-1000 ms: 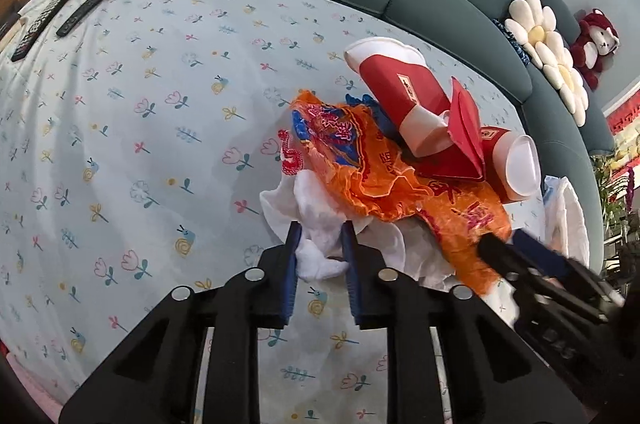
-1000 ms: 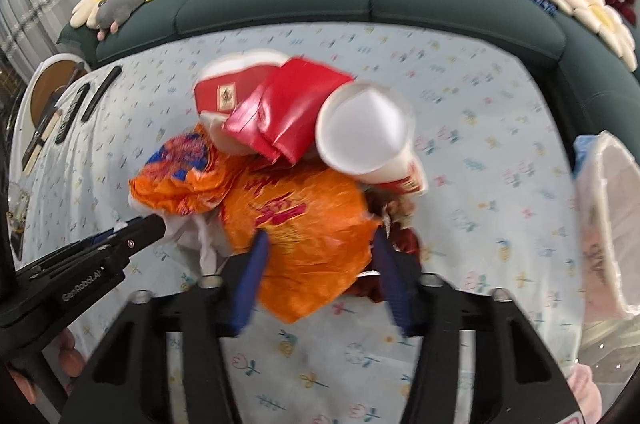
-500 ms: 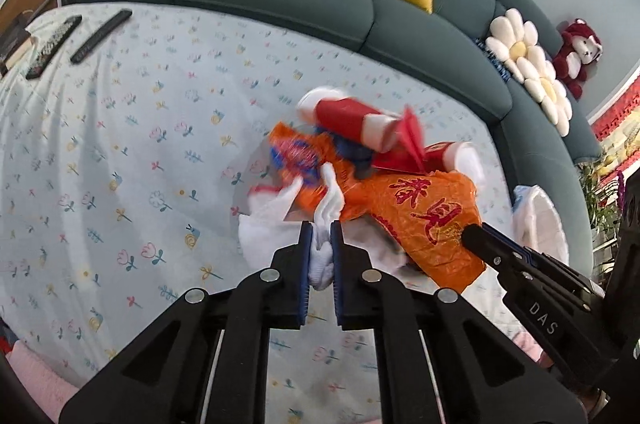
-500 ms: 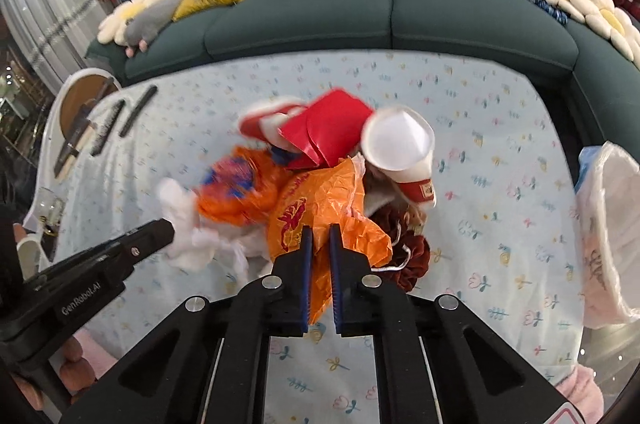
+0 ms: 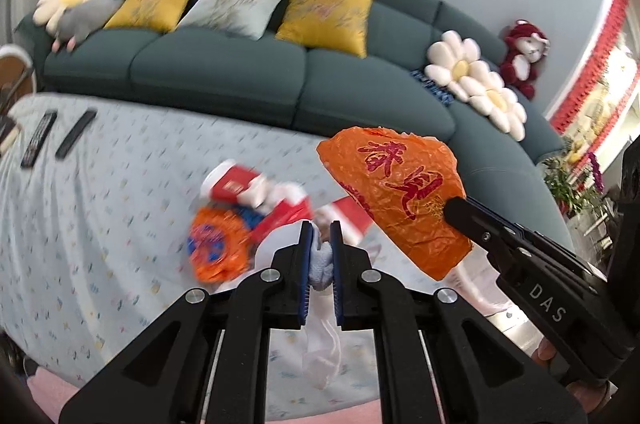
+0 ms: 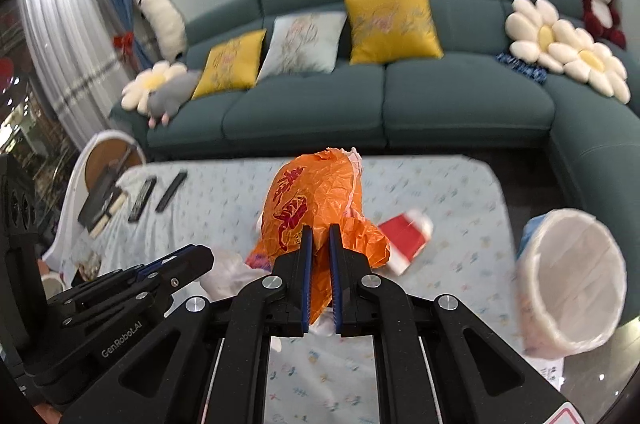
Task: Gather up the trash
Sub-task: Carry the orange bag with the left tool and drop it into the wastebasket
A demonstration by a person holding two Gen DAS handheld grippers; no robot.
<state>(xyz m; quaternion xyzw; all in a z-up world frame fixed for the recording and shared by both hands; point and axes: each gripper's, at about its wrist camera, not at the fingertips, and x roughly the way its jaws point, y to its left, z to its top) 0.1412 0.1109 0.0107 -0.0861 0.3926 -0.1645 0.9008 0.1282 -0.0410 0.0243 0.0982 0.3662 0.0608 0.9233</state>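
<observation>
My left gripper (image 5: pixel 321 228) is shut on a white plastic bag (image 5: pixel 320 264), lifted above the table. My right gripper (image 6: pixel 321 232) is shut on an orange plastic bag with red characters (image 6: pixel 308 199), held up in the air; that bag also shows in the left wrist view (image 5: pixel 400 199). Left on the flowered tablecloth (image 5: pixel 100 224) are red-and-white paper cups (image 5: pixel 236 183), a second orange wrapper (image 5: pixel 214 244) and red packaging (image 6: pixel 404 236). A white-lined trash bin (image 6: pixel 572 276) stands off the table's right end.
A teal sofa (image 6: pixel 360 103) with cushions and plush toys curves behind and to the right of the table. Two remote controls (image 5: pixel 56 139) lie at the table's far left. A small round side table (image 6: pixel 108 151) stands at the left.
Both grippers have closed on their bags and lifted them well above the table. The cups and remaining trash tumbled out and stay on the cloth.
</observation>
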